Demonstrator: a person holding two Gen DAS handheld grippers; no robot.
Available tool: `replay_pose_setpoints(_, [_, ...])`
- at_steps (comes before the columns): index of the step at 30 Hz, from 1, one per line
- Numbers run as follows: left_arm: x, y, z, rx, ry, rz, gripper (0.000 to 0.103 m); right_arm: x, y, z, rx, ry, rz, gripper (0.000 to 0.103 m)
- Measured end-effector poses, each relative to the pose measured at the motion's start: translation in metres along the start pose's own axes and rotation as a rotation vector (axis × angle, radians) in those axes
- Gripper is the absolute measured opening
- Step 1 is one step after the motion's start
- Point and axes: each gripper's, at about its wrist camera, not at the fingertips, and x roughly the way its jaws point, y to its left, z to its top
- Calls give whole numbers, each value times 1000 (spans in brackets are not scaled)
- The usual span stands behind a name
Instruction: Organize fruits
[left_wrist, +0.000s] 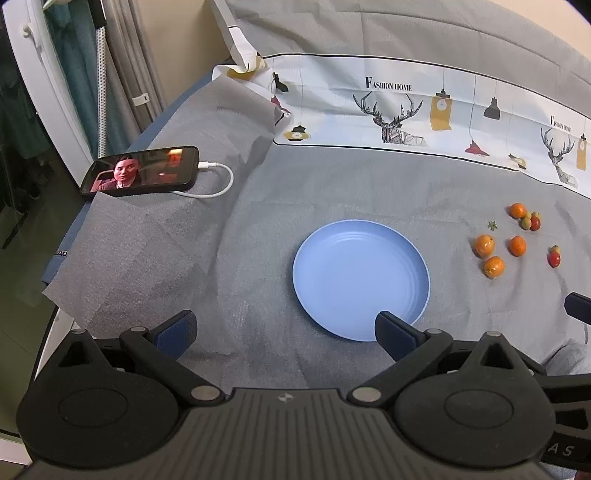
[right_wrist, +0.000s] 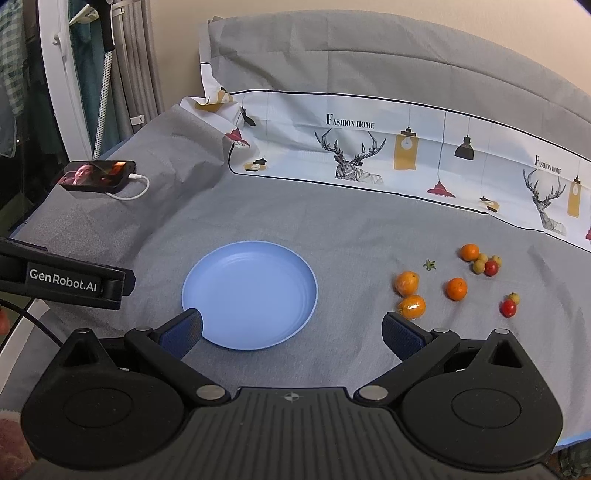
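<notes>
the round blue plate (right_wrist: 249, 295) lies flat, pointing no way, centre of a grey cloth (right_wrist: 332, 229); small oranges (right_wrist: 456, 288) and red fruits (right_wrist: 508, 308) scatter to its right. left gripper (left_wrist: 286, 334) and right gripper (right_wrist: 291, 332) both gape, holding nothing. a phone (left_wrist: 140, 170) sits far left

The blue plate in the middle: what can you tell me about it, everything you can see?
The blue plate is round, pale blue and matte, probably plastic, with faint rings stepping down inside a low raised rim. It lies flat and upright on the grey cloth and holds nothing. The fruit lies apart on the cloth to its right. Both open grippers sit near its front edge, but whether either touches it I cannot tell.
</notes>
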Motion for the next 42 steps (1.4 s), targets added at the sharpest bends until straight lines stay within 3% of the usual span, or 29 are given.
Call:
replay_pose_setpoints(35, [2,-4,-3,11,5,3,103,3,-1,-2,0,7,18,103])
replay_pose_setpoints(42, [4,-8,1,17,17,-13,103,7,-13,-4,51,5,15,103])
